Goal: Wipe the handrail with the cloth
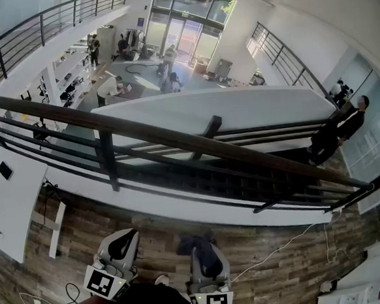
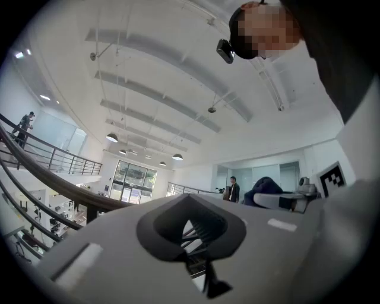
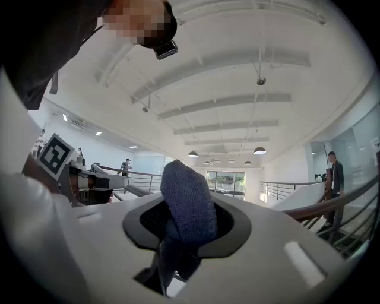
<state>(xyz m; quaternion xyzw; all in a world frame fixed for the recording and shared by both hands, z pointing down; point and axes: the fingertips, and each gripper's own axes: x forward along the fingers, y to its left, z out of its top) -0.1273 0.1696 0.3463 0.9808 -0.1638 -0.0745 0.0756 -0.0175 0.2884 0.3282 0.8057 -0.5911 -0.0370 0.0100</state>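
The dark wooden handrail [image 1: 176, 139] runs across the head view from upper left to lower right, on black posts and bars. Both grippers are held low over the wood floor, well short of it and pointing toward it. My right gripper [image 1: 205, 255] is shut on a dark blue cloth [image 1: 192, 245], which bulges up out of the jaws in the right gripper view [image 3: 187, 199]. My left gripper [image 1: 120, 242] has its jaws together with nothing between them. The rail shows at the left of the left gripper view [image 2: 53, 178] and at the right of the right gripper view [image 3: 338, 205].
A person in black [image 1: 339, 133] stands at the rail's right end. Beyond the railing the floor drops to an open lower level. A white cable [image 1: 282, 246] crosses the wood floor at right. A white wall panel [image 1: 10, 195] and a narrow white board [image 1: 55, 227] are at left.
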